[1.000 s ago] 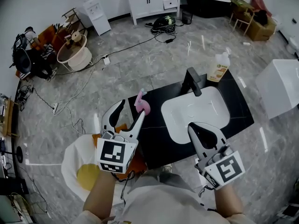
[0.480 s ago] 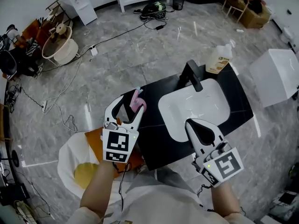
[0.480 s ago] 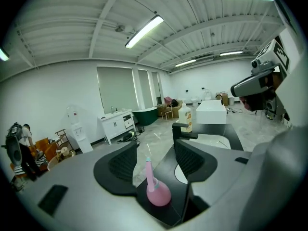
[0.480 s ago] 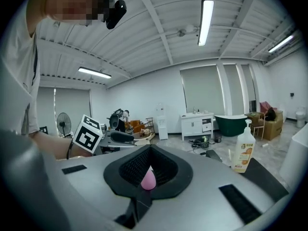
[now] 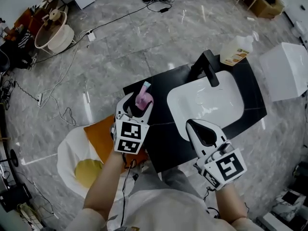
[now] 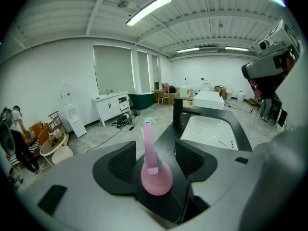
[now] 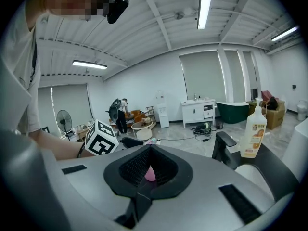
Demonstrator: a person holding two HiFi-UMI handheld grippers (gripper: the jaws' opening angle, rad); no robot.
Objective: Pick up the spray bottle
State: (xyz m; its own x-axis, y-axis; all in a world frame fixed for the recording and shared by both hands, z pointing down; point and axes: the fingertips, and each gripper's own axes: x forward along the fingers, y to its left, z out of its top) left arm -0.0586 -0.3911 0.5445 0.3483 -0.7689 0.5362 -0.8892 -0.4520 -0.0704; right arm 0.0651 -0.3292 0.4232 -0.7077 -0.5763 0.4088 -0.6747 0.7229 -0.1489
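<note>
Since a half-second back, my left gripper has pushed forward over the counter's left edge. The pink spray bottle now stands upright between its wide-spread jaws, close to both pads but not clamped. The bottle sits near the far-left corner, not yet lifted. I judge closing comes next. The left forearm is stretched out, the gripper roughly level. My right gripper, jaws together and empty, hovers over the front edge beside the sink.
</note>
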